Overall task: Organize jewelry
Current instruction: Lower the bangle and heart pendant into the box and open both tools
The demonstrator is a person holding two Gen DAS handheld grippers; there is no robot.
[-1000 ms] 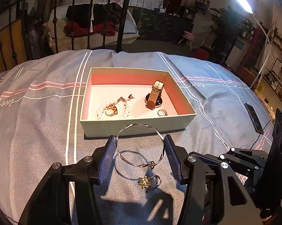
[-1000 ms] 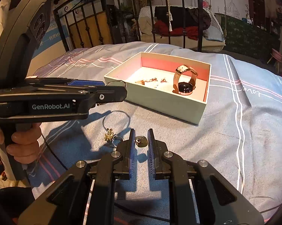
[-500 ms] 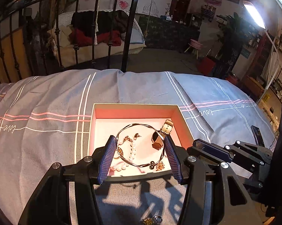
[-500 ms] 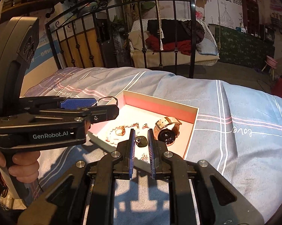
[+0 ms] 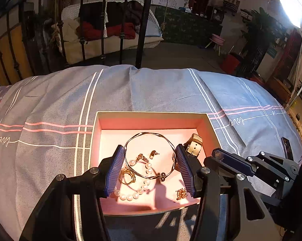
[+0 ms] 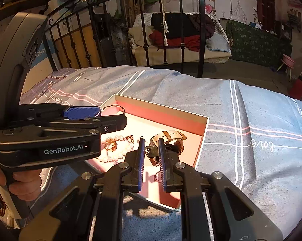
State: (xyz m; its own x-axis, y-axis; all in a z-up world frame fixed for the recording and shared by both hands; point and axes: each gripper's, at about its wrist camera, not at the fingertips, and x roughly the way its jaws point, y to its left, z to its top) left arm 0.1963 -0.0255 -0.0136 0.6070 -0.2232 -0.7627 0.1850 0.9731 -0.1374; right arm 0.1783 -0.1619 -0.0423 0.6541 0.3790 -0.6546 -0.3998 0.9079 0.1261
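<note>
My left gripper (image 5: 149, 167) is shut on a thin silver bangle (image 5: 151, 135) and holds it above the pink-lined box (image 5: 151, 120). In the box lie a pearl bracelet (image 5: 128, 195), a gold ring (image 5: 127, 177), a gold flower earring (image 5: 182, 193), a small stud (image 5: 153, 154) and a watch (image 5: 194, 144). My right gripper (image 6: 151, 152) is shut on a small dark jewelry piece (image 6: 151, 152) and holds it over the box (image 6: 163, 113), close to the watch (image 6: 169, 137). The left gripper (image 6: 84, 113) also shows in the right wrist view, at the left.
The box sits on a grey-blue striped bedspread (image 5: 50, 110). A black phone (image 5: 286, 144) lies on the bed at the right. A black iron bed rail (image 6: 181, 30) stands behind the bed's far edge.
Both grippers have lifted from the bedspread and moved forward over the box, each still holding its piece. The box now lies directly under the fingers.
</note>
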